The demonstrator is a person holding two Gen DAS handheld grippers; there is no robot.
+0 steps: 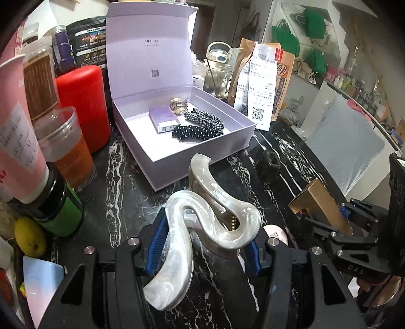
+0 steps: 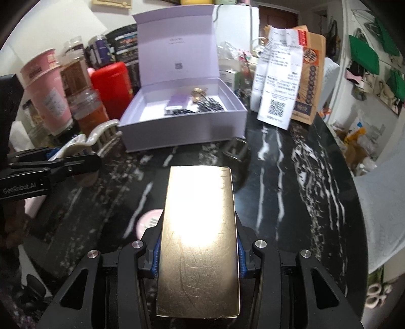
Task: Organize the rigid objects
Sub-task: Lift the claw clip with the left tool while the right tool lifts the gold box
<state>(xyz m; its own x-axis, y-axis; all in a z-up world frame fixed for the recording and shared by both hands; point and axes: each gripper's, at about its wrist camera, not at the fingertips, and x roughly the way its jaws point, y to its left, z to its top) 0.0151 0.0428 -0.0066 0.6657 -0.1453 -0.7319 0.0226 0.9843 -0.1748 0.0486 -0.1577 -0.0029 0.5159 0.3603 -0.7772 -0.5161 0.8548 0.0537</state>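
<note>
While glare whitens its face, gold box [image 2: 200,238] between right fingers [image 2: 240,255], left fingers [image 1: 158,243] around pearly hair claw [image 1: 205,215].

A cluttered indoor room seen from above a black marble tabletop [image 2: 291,182] streaked with white veins; its far right edge curves, so the table looks rounded. Bright overhead light glares off the polished stone. Behind the table, pale walls [image 1: 255,22] rise, with a dark brown door [image 2: 276,15] at the back. On the right, a white wall panel [image 2: 346,83] carries hanging green tote bags [image 1: 314,22] and other small bags. Further right in the left wrist view, a long curved shelf [image 1: 364,101] holds a row of small bottles and jars. A pale grey-blue cloth [image 1: 346,149] lies draped beside the table's right edge.
</note>
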